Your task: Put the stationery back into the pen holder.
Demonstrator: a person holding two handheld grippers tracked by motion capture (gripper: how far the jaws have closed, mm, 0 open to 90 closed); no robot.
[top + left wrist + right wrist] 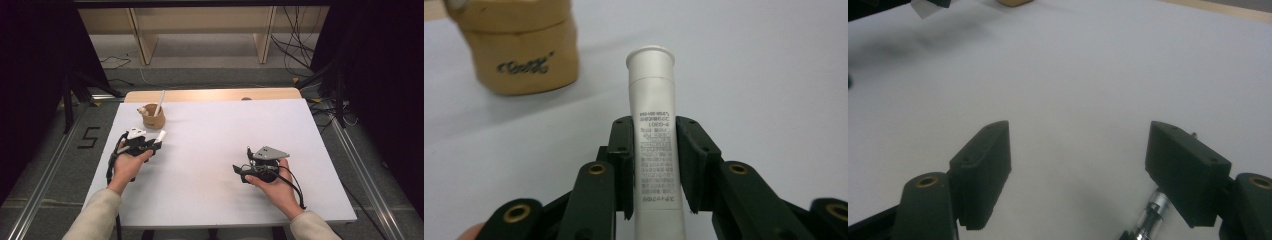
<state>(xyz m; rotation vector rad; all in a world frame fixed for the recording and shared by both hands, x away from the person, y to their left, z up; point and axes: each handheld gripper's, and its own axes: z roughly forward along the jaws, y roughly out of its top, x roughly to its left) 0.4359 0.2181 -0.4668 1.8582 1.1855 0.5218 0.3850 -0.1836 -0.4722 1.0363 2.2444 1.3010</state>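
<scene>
A white tube (651, 95) with small black print and a flared cap end sits between the jaws of my left gripper (653, 131), which is shut on it. From above, the tube (160, 135) sticks out of the left gripper (153, 143) toward a tan wooden cup (153, 119) just beyond it. The cup (516, 50) bears a dark script mark. A white stick (160, 102) leans out of the cup. My right gripper (242, 159) rests at the table's right, jaws open over bare white surface (1078, 150) with nothing between them.
A white sheet (225, 130) covers the table, with a wooden strip (210, 95) along its far edge. A small metal cylinder (1152, 212) shows under the right gripper's right jaw. Cables and shelf legs stand on the floor beyond.
</scene>
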